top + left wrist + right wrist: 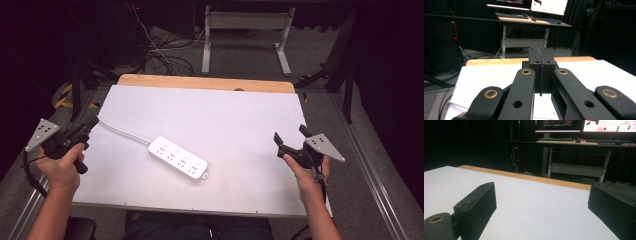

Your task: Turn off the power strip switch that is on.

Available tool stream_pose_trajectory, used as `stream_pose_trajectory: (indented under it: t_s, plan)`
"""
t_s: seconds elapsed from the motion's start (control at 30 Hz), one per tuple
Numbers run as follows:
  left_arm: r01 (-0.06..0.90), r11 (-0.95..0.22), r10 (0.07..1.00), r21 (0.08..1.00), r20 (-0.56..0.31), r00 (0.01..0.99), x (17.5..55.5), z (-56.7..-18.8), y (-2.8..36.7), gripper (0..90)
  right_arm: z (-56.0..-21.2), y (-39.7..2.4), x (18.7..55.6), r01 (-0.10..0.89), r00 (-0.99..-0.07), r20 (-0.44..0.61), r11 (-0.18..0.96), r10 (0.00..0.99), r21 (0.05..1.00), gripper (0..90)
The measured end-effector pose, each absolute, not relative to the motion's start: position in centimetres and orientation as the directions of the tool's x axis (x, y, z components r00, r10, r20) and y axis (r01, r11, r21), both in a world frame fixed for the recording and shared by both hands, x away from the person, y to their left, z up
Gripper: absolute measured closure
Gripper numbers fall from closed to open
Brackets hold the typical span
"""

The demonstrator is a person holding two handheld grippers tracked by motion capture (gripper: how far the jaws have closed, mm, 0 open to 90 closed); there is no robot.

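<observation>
Power strip [178,158], white, lies slantwise near the middle of the white table sheet [235,115], its cord [120,129] running off toward the sheet's left edge, where we lose its end behind our left gripper [91,123]. Any print on the strip is too small for us to read. That left gripper has its jaws pressed flat together on nothing. Our right gripper [290,134] stands wide open and empty, well apart from the strip. Monitor text [610,125] beyond the table is blurred.
</observation>
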State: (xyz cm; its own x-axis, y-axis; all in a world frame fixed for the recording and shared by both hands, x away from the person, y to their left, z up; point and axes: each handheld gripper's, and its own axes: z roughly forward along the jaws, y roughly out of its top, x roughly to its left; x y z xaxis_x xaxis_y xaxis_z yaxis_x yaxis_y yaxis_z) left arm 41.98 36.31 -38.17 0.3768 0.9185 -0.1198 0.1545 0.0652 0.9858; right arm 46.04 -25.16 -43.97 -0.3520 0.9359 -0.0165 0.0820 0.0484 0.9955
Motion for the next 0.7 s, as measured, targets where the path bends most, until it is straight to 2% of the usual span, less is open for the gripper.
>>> stream_pose_trajectory:
  t_s: [0.27, 0.7]
  plan:
    - [0.185, -0.035, 0.885, 0.982, -0.056, 0.462, 43.0, -37.9, 33.7, 90.0, -44.0, -25.4, 45.9, 0.081, -0.349, -0.015, 0.046, 0.937, 0.996, 8.6]
    - [0.229, -0.125, 0.84, 0.965, -0.02, 0.542, 44.6, -38.5, 29.7, 90.0, -43.9, -25.4, 45.9, 0.08, -0.349, -0.017, 0.048, 0.937, 0.996, 9.2]
